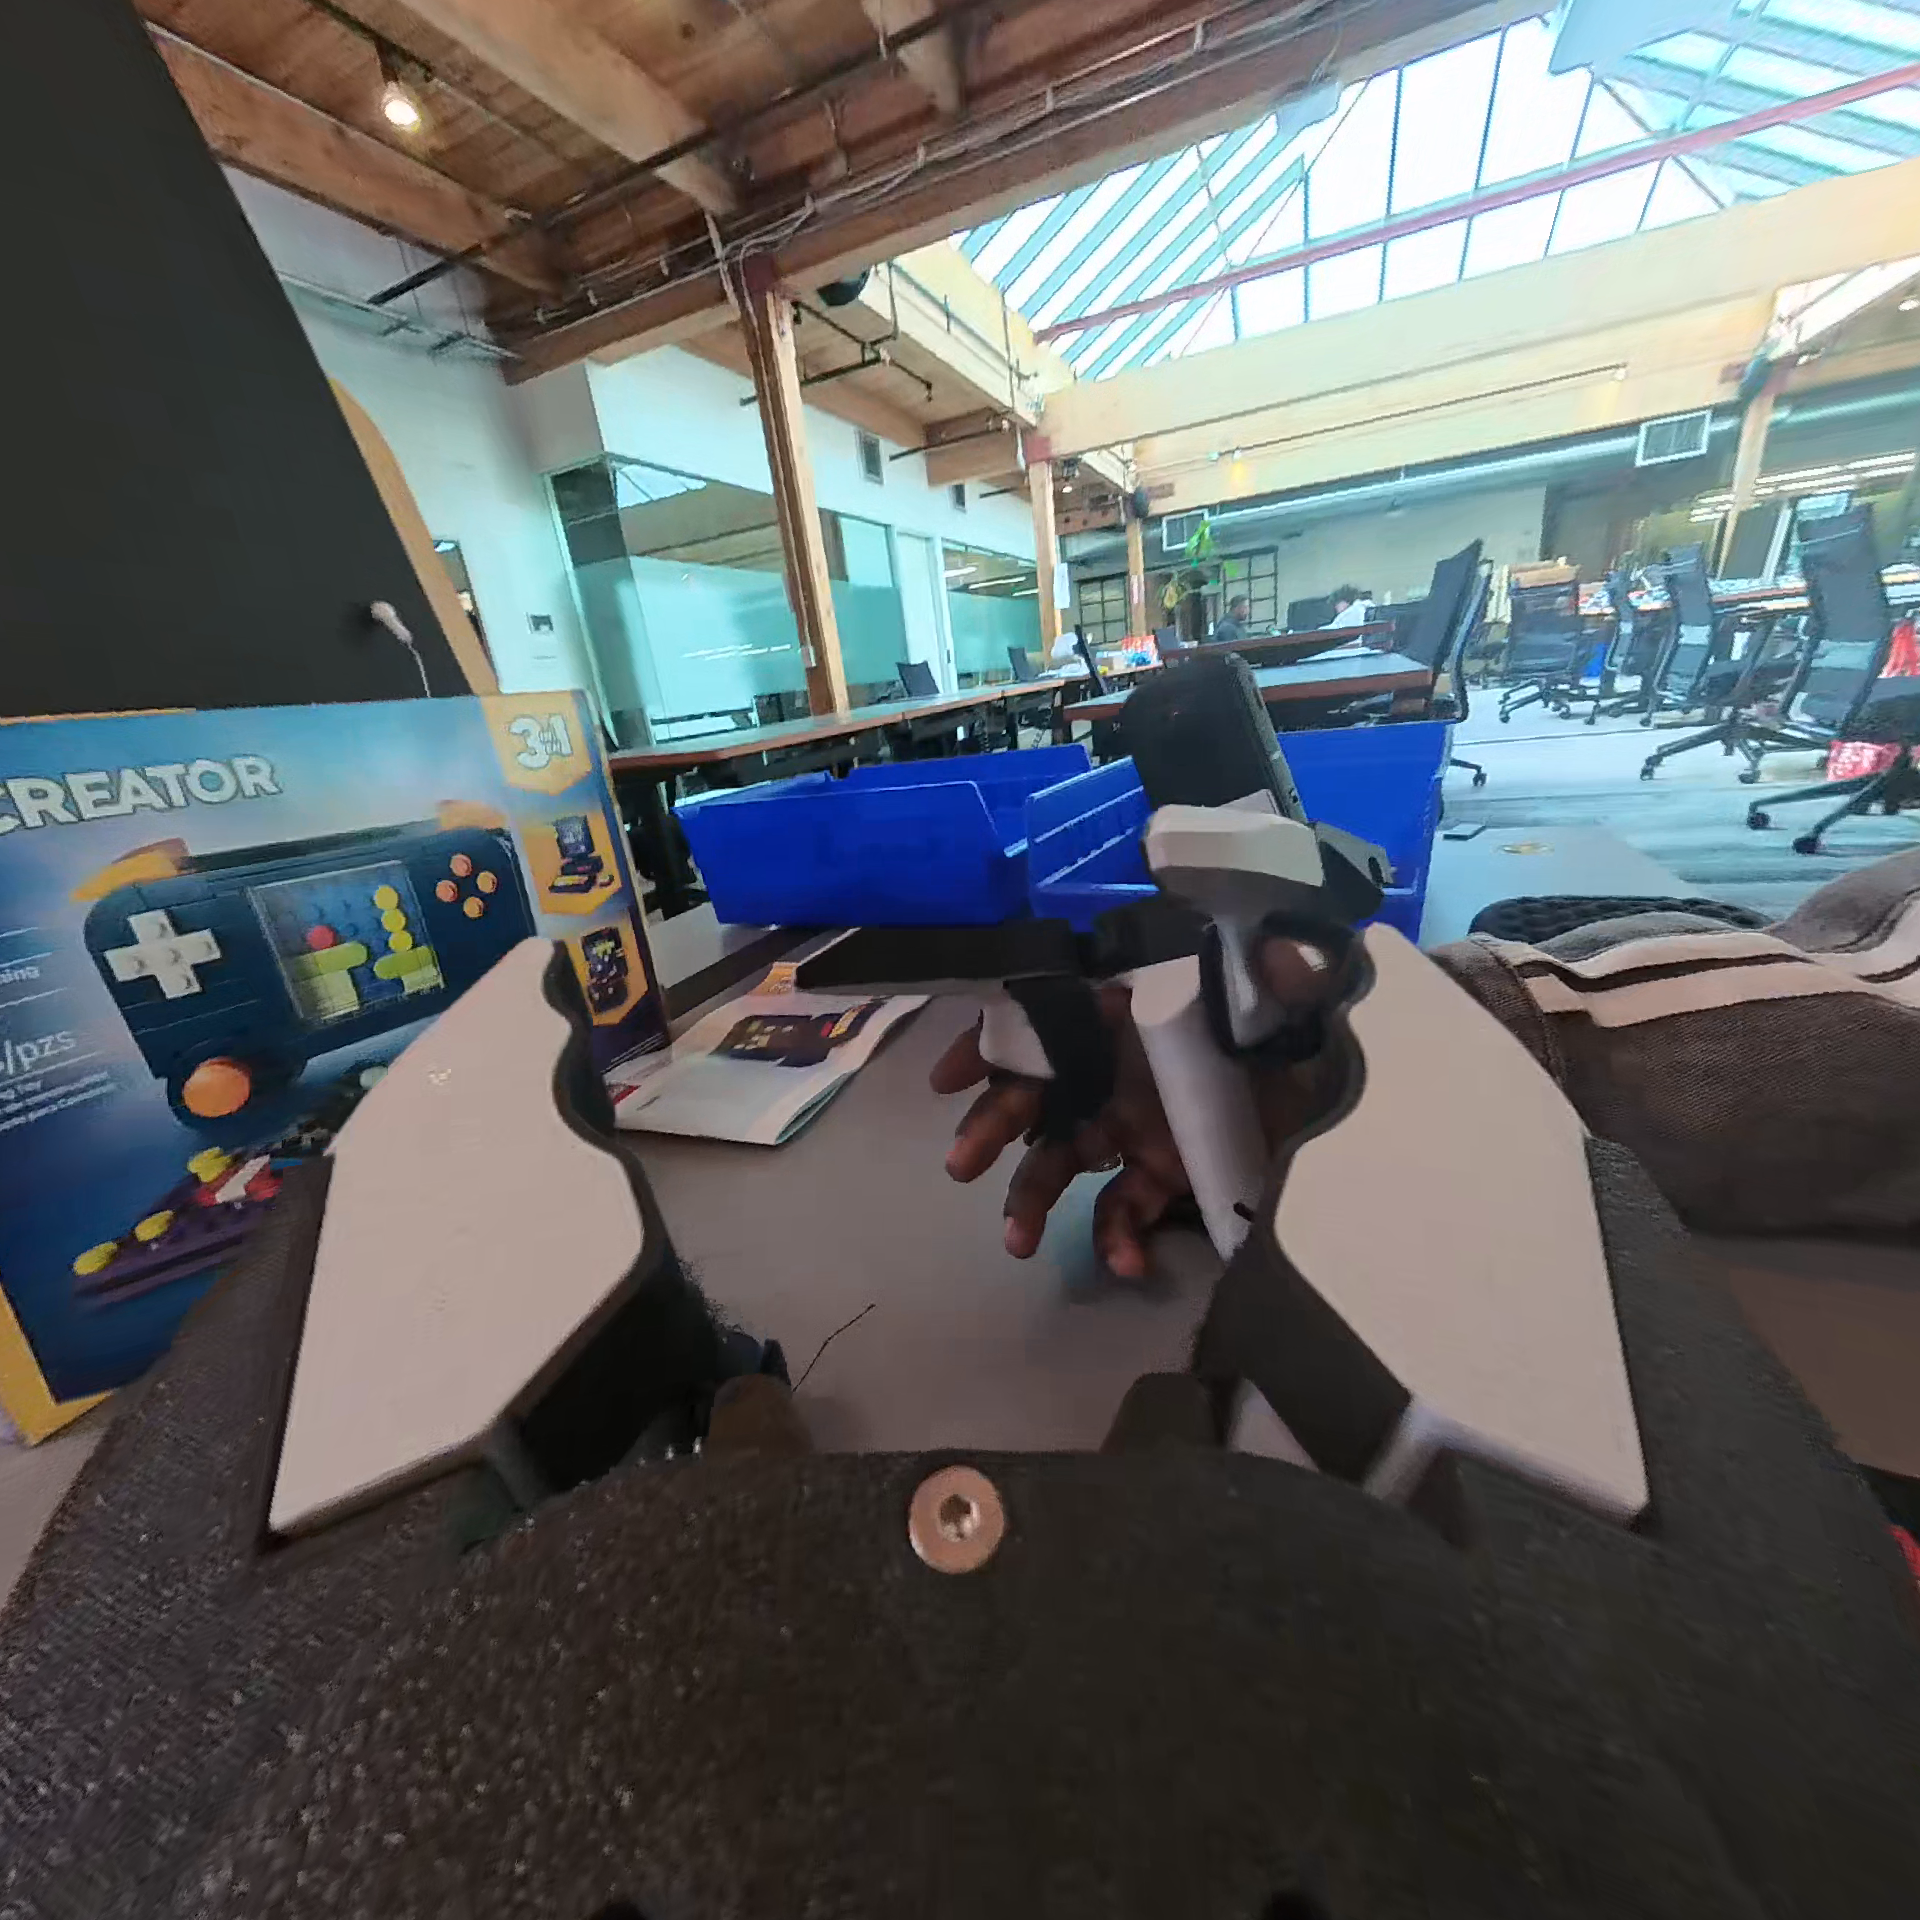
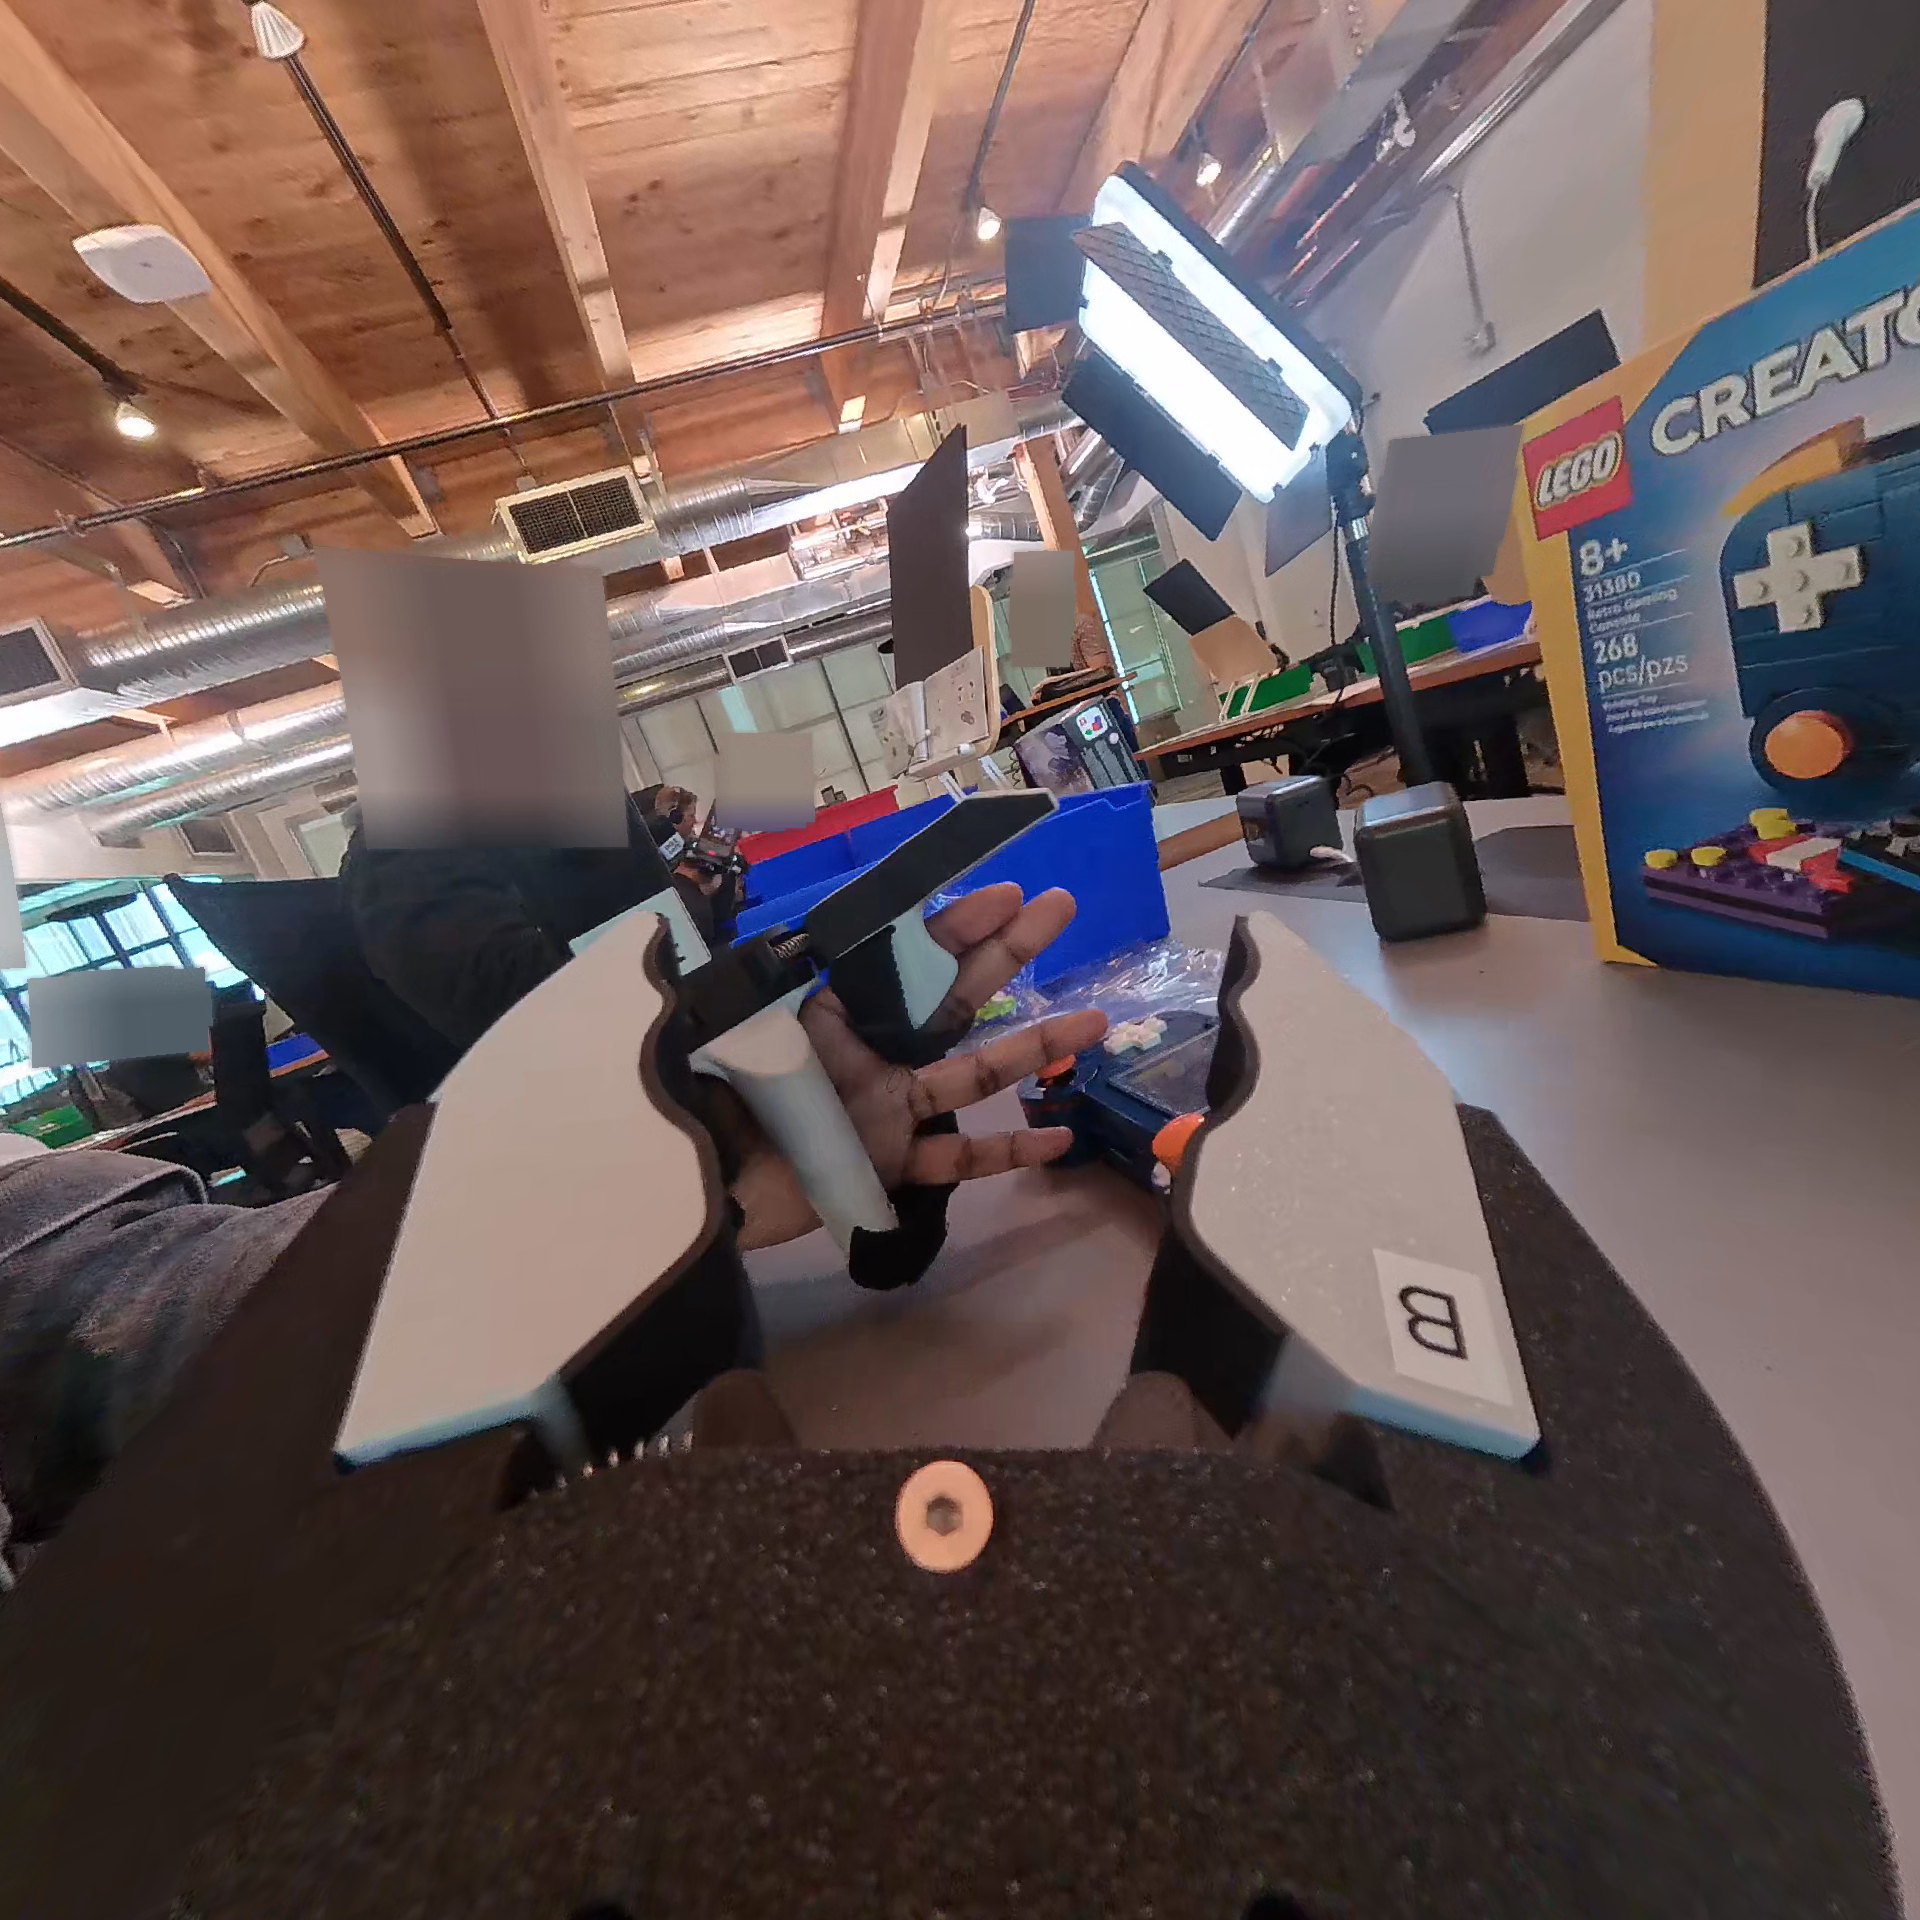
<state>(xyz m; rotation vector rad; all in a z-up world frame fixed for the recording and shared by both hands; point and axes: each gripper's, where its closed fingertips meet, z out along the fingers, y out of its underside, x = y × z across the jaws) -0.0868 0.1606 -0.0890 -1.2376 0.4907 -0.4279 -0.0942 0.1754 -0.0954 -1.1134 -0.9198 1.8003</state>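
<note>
My left gripper (image 1: 961, 945) is open and empty, its grey fingers (image 1: 468, 1195) spread wide above the grey table (image 1: 914, 1299). Straight ahead of it a hand (image 1: 1070, 1153) holds my right gripper (image 1: 1195, 914) by its white handle. My right gripper (image 2: 951, 925) is also open and empty. Facing it, a hand (image 2: 977, 1081) with spread fingers holds the left gripper (image 2: 883, 935). A dark blue brick-built console (image 2: 1112, 1091) with orange buttons lies on the table just past the right finger (image 2: 1330, 1164).
A brick-set box (image 1: 260, 987) stands at the left, and also shows in the right wrist view (image 2: 1745, 675). An open booklet (image 1: 769, 1060) lies beside it. Blue bins (image 1: 883, 842) stand behind. Clear bags (image 2: 1122, 987), two dark cubes (image 2: 1418, 873) and a studio light (image 2: 1195, 332) are also near.
</note>
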